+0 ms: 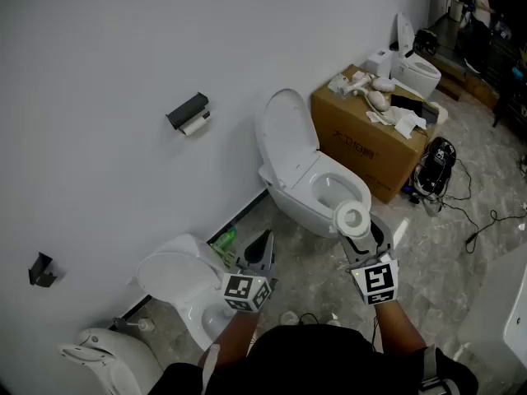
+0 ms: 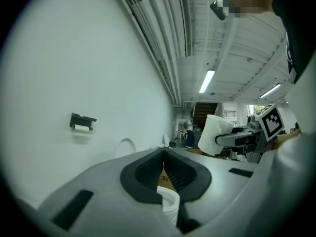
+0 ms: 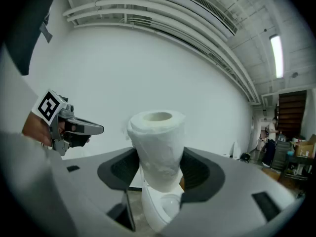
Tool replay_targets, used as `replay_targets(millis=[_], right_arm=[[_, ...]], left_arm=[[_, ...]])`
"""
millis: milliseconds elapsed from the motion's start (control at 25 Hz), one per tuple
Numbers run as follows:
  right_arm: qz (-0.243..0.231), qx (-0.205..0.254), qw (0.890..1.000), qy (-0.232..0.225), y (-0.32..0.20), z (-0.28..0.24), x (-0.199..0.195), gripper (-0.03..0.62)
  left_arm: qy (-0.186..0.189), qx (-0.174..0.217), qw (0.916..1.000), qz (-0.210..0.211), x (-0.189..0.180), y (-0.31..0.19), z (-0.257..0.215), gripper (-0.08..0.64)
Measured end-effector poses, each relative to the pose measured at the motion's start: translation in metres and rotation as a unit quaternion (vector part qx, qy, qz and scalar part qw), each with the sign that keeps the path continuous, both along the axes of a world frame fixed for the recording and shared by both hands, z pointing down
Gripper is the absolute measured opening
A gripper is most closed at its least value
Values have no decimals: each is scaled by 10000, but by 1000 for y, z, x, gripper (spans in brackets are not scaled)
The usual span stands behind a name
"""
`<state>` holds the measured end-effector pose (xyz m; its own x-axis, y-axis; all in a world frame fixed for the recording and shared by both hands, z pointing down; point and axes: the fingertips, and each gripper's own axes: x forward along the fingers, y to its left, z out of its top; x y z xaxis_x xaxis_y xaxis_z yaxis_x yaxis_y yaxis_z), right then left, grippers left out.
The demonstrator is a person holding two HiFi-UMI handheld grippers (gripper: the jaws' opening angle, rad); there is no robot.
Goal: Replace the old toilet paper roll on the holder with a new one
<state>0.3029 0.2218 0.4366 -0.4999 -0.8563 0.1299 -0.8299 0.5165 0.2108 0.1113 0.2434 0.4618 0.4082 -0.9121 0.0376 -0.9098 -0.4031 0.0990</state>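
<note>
A black toilet paper holder (image 1: 188,111) is fixed on the white wall, with a thin, nearly used-up roll (image 1: 196,125) under it; it shows small in the left gripper view as the holder (image 2: 82,121). My right gripper (image 1: 356,230) is shut on a full white toilet paper roll (image 1: 353,217), held upright between the pads (image 3: 157,151). It hangs over the open toilet, well right of and below the holder. My left gripper (image 1: 262,245) is shut and empty, its pads (image 2: 163,169) pressed together. The new roll (image 2: 214,135) appears to its right.
An open white toilet (image 1: 317,183) stands below the grippers against the wall. A cardboard box (image 1: 375,142) with white parts on top is behind it. Another toilet (image 1: 185,286) with a shut lid sits at the lower left. A black wall bracket (image 1: 40,270) is at far left. Cables (image 1: 469,212) lie on the floor.
</note>
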Motion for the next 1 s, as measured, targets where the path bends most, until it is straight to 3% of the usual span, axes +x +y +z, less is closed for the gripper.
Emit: replay_targets(millis=[360,600,1000], right_arm=[[-90,39,9999,59,1,-2,-11,256],[-181,55,9994,-302,-3,-5,-36,262],[-73,2,9993,-378,-11,-3,-78,262]], left_arm=[[-35,65,10000,-52,-6,3,-6,8],[-76,109,9998,-143,-35,-1,-3,8],[-317,84,9994,-121,-83,-12,4,8]])
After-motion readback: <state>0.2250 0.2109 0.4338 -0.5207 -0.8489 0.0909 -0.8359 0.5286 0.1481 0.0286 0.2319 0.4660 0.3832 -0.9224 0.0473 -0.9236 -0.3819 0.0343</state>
